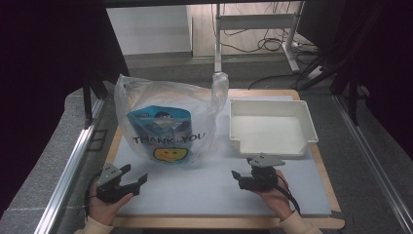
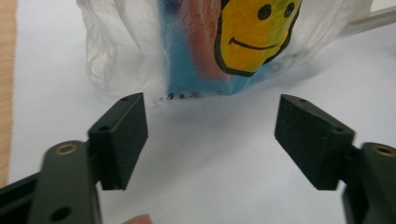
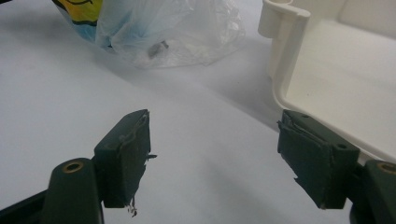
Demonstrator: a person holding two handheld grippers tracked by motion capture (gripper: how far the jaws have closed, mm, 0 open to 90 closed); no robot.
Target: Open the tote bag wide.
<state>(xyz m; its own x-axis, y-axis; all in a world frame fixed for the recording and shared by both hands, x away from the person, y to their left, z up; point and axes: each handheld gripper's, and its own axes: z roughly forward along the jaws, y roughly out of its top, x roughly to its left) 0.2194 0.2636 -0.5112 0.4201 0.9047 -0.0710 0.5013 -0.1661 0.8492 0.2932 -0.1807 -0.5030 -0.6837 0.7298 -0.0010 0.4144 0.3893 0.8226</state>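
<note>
A clear plastic bag (image 1: pixel 165 122) printed with "THANK YOU" and a yellow smiley stands upright on the left half of the white mat, with a blue packet inside it. An empty white tray (image 1: pixel 272 127) lies to its right. My left gripper (image 1: pixel 135 173) rests near the mat's front left, open and holding nothing. In the left gripper view its jaws (image 2: pixel 211 108) stand wide, facing the bag's smiley (image 2: pixel 243 37) a short way off. My right gripper (image 1: pixel 254 171) sits just in front of the tray, open and holding nothing. Its jaws (image 3: pixel 215 121) frame bare mat, with the tray's corner (image 3: pixel 280 56) at right and the bag (image 3: pixel 163 28) at far left.
The white mat (image 1: pixel 204 187) covers a wooden table (image 1: pixel 229 222) with rounded corners. Metal rails (image 1: pixel 68 165) run along both sides of the table. A desk frame and cables (image 1: pixel 263 44) stand on the floor beyond the far edge.
</note>
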